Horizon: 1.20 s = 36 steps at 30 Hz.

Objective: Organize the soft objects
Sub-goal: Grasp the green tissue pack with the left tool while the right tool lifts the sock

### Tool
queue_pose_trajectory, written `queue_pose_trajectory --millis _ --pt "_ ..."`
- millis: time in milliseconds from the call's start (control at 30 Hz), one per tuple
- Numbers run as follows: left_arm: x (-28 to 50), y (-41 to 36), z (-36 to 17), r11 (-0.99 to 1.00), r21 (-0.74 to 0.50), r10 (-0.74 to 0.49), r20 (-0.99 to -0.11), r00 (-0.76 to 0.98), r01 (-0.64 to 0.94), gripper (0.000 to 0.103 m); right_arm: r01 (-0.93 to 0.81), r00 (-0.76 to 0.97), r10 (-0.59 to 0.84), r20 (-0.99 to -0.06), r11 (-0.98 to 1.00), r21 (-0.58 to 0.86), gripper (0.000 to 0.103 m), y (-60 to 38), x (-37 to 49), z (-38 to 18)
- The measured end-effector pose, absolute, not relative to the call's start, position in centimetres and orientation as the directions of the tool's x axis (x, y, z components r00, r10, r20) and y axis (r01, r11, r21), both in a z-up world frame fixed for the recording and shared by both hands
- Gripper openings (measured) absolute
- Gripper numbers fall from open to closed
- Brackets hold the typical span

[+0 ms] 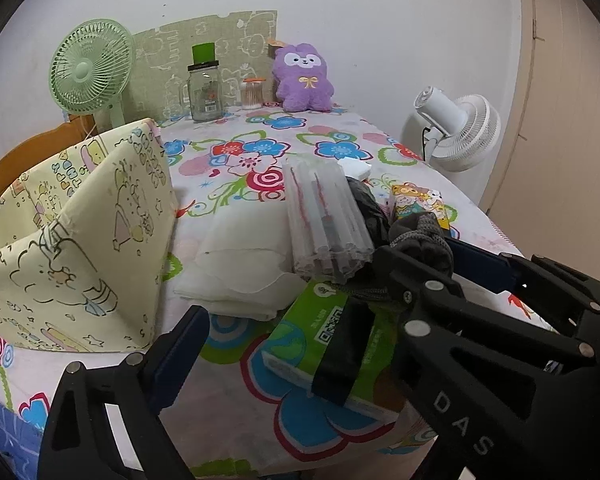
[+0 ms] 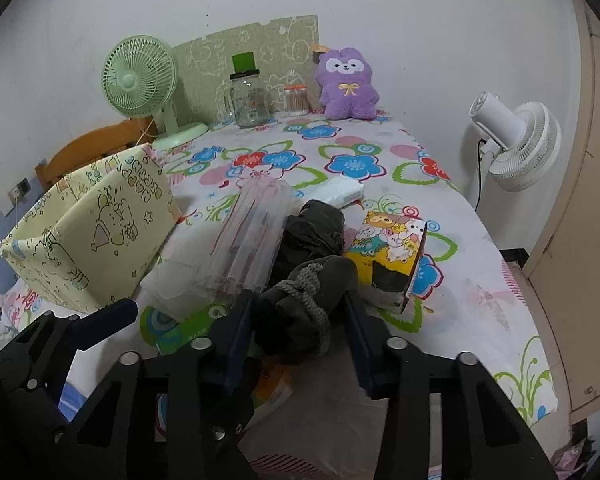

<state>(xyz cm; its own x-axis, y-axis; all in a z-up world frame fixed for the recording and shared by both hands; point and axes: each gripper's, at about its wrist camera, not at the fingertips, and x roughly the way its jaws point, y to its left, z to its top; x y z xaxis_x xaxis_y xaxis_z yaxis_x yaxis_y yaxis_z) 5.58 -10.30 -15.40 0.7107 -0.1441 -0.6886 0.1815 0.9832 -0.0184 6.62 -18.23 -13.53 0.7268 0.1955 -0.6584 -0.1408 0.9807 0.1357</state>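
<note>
Right tool (image 2: 298,308), low in the right wrist view: clamped on a grey knotted bundle (image 2: 308,292) of soft cloth, blue pads pressed to its two sides. Bundle tied round with a grey cord, near the front edge of the surface (image 2: 480,280), on top of the clutter there.

Left tool (image 1: 260,352), low in the left wrist view: jaws wide apart, nothing gripped. Below and between them, a green tissue pack (image 1: 300,340) flat on the floral cloth.

Just behind the grey bundle, a second dark grey soft lump (image 2: 312,228). Touching it on the left, a clear plastic packet of straws (image 1: 324,216), one end propped on the green pack. Under and left of the straws, a folded stack of white translucent sheets (image 1: 240,264). To the right of the dark lump, a yellow cartoon tissue box (image 2: 392,248) with a dark opening at its near end. Behind the lump, a small white packet (image 2: 344,192).

At the left edge of the surface, an open pale yellow fabric box (image 1: 80,240) printed with cartoon drawings.

Along the far wall: a green desk fan (image 1: 92,72), a lidded glass jar (image 1: 206,92), a small tub of cotton swabs (image 1: 254,92) and a purple plush toy (image 1: 304,78), upright. Beside the surface on the right, a white fan (image 1: 460,132).
</note>
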Motion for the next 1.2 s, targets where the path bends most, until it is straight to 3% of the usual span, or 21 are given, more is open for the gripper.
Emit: queue_pose_trajectory --millis 233,933,1200 --pt "5.5 -11.6 -15.5 0.975 -0.026 -0.178 -0.694 0.698 0.222 0.097 -0.118 0.747 0.173 -0.642 0.985 0.129 0.039 -19.4 5.8 -13.1" --pt "4.7 -14.1 -15.7 0.961 0.002 -0.198 -0.698 0.688 0.278 0.102 -0.060 0.780 0.138 -0.610 0.987 0.147 0.038 -22.1 3.7 -12.7" --pt "5.6 -14.1 -17.3 0.967 -0.023 -0.187 -0.738 0.648 0.253 0.095 -0.051 0.767 0.134 -0.627 0.988 0.149 0.039 -22.2 3.7 -13.7"
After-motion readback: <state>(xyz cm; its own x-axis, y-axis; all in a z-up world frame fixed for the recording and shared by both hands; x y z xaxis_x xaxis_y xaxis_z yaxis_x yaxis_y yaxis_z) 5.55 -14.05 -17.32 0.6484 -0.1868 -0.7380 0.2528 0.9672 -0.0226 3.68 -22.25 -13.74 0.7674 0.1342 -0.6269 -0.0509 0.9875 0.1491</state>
